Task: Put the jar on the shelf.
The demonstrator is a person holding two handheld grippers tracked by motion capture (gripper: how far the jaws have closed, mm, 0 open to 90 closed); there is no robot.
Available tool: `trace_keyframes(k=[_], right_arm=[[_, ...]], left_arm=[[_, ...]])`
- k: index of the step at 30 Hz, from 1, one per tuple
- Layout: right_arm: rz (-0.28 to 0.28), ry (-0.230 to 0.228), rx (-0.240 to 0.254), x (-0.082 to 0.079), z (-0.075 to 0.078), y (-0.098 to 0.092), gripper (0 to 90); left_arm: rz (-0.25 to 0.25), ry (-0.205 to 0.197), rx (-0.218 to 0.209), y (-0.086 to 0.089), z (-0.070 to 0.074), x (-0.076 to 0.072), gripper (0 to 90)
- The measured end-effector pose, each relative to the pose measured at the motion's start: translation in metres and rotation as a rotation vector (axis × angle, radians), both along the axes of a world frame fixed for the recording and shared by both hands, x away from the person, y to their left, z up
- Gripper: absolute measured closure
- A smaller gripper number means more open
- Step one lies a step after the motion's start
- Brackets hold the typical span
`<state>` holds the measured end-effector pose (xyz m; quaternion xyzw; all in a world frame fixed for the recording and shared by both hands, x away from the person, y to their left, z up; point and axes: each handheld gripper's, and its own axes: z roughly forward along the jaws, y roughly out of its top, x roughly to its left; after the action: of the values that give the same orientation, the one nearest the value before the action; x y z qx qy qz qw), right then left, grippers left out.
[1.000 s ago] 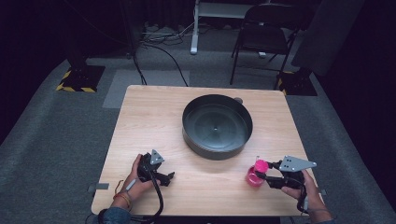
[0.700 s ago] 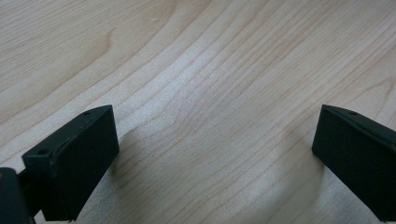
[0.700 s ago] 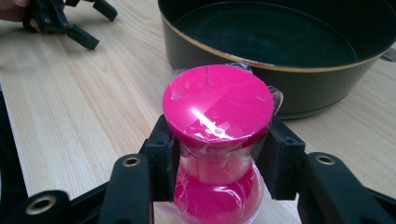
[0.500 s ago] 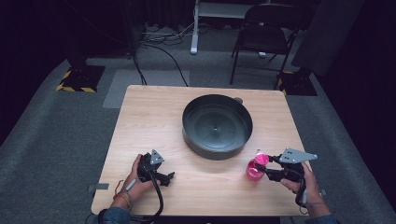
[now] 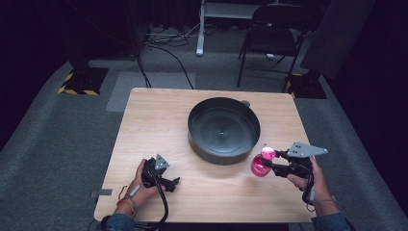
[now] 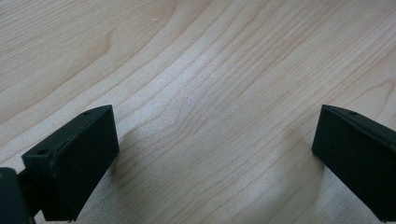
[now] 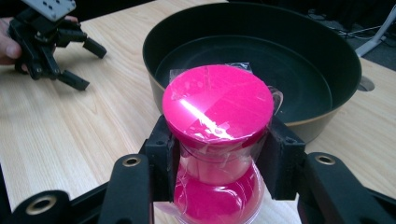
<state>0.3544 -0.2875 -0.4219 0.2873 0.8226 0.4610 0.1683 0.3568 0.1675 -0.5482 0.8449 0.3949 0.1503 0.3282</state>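
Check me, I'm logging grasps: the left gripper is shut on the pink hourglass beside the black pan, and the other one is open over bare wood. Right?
Wrong gripper: the right gripper is shut on the pink hourglass beside the black pan, as the right gripper view shows. The left gripper is open over bare wood.

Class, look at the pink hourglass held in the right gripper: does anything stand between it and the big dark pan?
Nothing visible does. The right gripper holds the pink hourglass just outside the pan, near its rim; only bare table and the pan's own wall lie between. The left gripper rests far off.

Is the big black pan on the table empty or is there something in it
Empty. The high view looks down onto the bare dark floor of the pan, and the pink hourglass is outside it, gripped by the right gripper beside the rim.
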Motion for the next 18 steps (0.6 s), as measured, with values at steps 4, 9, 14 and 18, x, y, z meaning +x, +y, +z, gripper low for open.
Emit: trace_keyframes(k=[4, 9, 14, 18], right_arm=[[-0.004, 0.001, -0.006, 0.003, 0.005, 0.002, 53.9], [-0.023, -0.002, 0.006, 0.009, 0.013, 0.002, 53.9], [-0.036, -0.019, 0.005, 0.013, 0.026, 0.004, 53.9], [-0.040, -0.030, 0.001, 0.018, 0.037, 0.007, 53.9]], left_arm=[[0.000, 0.000, 0.000, 0.000, 0.000, 0.000, 0.0], [0.000, 0.000, 0.000, 0.000, 0.000, 0.000, 0.0], [0.001, 0.000, 0.000, 0.000, 0.000, 0.000, 0.0], [0.001, 0.000, 0.000, 0.000, 0.000, 0.000, 0.0]])
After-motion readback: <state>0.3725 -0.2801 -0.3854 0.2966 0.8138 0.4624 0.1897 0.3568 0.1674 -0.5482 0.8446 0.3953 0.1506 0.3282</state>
